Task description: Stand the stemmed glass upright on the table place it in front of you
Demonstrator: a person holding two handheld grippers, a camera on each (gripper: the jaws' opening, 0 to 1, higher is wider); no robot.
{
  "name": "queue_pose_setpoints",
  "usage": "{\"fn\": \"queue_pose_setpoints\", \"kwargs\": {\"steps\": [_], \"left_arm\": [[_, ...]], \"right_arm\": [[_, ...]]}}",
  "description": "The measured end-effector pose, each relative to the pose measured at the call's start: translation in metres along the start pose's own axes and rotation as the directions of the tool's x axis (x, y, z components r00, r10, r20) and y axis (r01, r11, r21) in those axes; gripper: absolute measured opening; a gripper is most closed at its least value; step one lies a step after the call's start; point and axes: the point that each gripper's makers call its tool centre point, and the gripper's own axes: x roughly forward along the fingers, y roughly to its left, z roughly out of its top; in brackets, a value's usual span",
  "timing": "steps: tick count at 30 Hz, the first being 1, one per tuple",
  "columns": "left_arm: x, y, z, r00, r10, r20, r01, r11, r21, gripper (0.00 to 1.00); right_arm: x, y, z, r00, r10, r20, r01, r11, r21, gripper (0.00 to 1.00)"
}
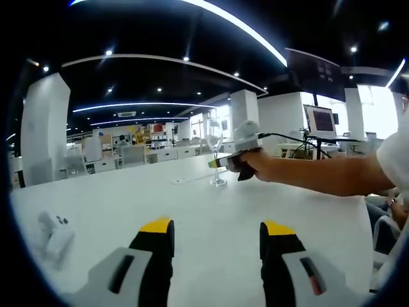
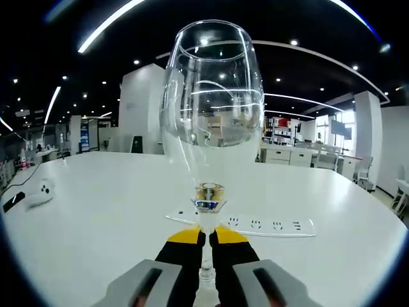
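clear stemmed glass (image 2: 213, 121) upright, gripper (image 2: 206, 238) on stem

Open-plan office or laboratory hall. A broad white desk (image 2: 96, 211) carries a white power strip (image 2: 255, 224). Behind it stand white pillars (image 1: 43, 128), rows of desks with chairs (image 2: 300, 157), and a monitor (image 1: 321, 120). The dark ceiling bears curved light strips (image 1: 236, 25) and recessed spotlights.
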Motion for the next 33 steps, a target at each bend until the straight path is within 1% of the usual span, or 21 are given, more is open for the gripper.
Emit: {"fn": "queue_pose_setpoints", "kwargs": {"steps": [33], "left_arm": [[0.0001,0.0003,0.0019,1.000,0.003,0.007,-0.003,1.000,0.001,0.54]], "right_arm": [[-0.0015,0.0030,-0.0022,1.000,-0.011,0.016,0.011,1.000,-0.009,0.10]]}}
